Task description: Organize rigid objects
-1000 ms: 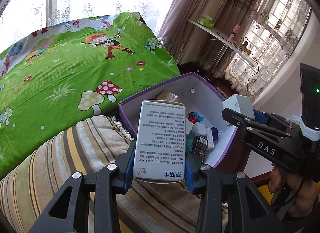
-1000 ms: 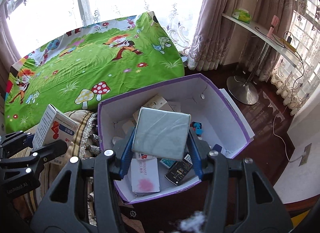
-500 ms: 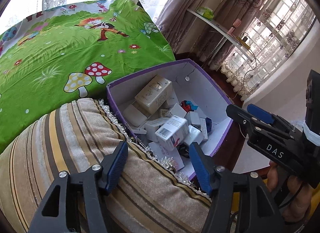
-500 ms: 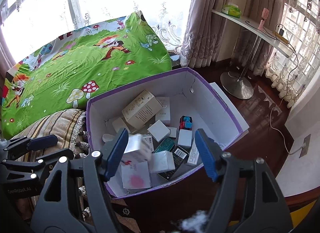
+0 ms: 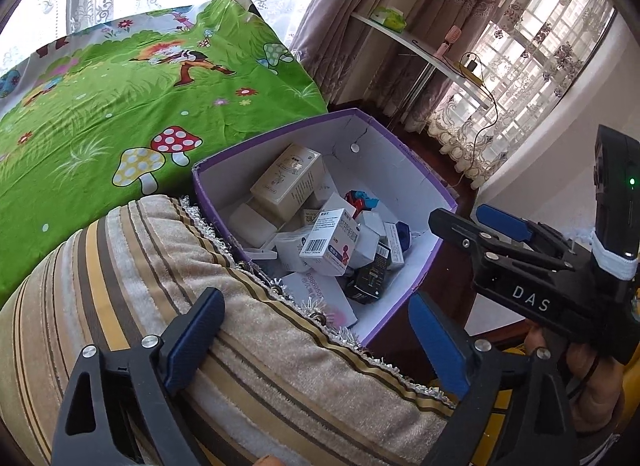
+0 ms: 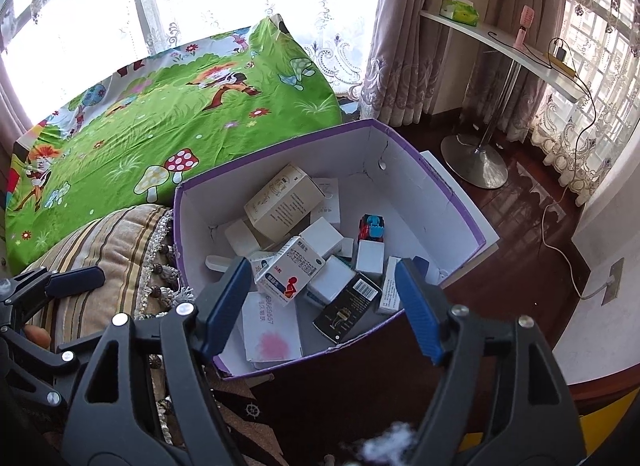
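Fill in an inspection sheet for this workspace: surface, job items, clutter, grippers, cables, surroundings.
Surface: striped cushion beside a green cartoon bedsheet; dark wood floor.
Job's things: purple box on the floor side of the cushion, holding many small cartons; a beige carton and a white carton with a red figure lie on top, with a toy car near them.
Clutter: nothing seen outside the box.
Grippers: left gripper open and empty above the cushion; right gripper open and empty above the box. Both jaws have just been opening.
Cables: white cord across the floor to a wall socket.
Surroundings: curtains, shelf, windows.
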`<state>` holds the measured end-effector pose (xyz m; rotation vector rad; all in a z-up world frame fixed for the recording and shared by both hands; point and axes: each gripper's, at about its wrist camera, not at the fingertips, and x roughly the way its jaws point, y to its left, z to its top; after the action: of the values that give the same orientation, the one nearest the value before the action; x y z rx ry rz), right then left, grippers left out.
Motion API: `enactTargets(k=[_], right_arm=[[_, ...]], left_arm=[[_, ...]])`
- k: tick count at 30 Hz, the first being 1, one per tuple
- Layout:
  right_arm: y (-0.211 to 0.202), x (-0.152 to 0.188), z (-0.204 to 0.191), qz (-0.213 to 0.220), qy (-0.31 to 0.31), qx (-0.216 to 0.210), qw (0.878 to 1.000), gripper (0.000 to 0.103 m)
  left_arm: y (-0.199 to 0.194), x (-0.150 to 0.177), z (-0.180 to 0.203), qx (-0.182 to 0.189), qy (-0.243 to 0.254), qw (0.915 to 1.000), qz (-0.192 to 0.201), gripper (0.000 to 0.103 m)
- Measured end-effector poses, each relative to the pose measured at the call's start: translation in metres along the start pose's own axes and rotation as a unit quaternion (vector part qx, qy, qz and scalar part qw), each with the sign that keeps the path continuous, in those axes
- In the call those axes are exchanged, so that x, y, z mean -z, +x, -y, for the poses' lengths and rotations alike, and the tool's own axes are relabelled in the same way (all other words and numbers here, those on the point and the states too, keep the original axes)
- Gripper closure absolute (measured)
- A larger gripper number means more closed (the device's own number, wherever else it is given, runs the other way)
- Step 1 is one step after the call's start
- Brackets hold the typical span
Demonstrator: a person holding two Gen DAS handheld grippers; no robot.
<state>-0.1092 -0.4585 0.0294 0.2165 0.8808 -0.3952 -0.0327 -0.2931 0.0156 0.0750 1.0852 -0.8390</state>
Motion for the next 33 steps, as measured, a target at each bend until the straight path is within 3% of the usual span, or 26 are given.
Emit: enactTargets(k=[3, 10, 33], right_arm=[[0.0002, -0.0004, 0.0002, -0.001, 0.0, 0.0, 1.0, 0.026], [0.0013, -0.0006, -0.0012, -0.003, -0.001, -0.002, 1.0, 0.026], [0.004, 0.0022, -0.0015, -0.007, 0.001, -0.003, 1.0, 0.026]], left_arm=[[0.0005, -0.0025, -0.0029, 0.006, -0.012, 0.9999, 0.0, 0.006], [0.0062, -0.0032, 0.004, -0.022, 0.008, 0.9997, -0.009, 0.006], [0.0079, -0.0021, 0.0035, -0.02, 0.01, 0.9997, -0.012, 0.005]])
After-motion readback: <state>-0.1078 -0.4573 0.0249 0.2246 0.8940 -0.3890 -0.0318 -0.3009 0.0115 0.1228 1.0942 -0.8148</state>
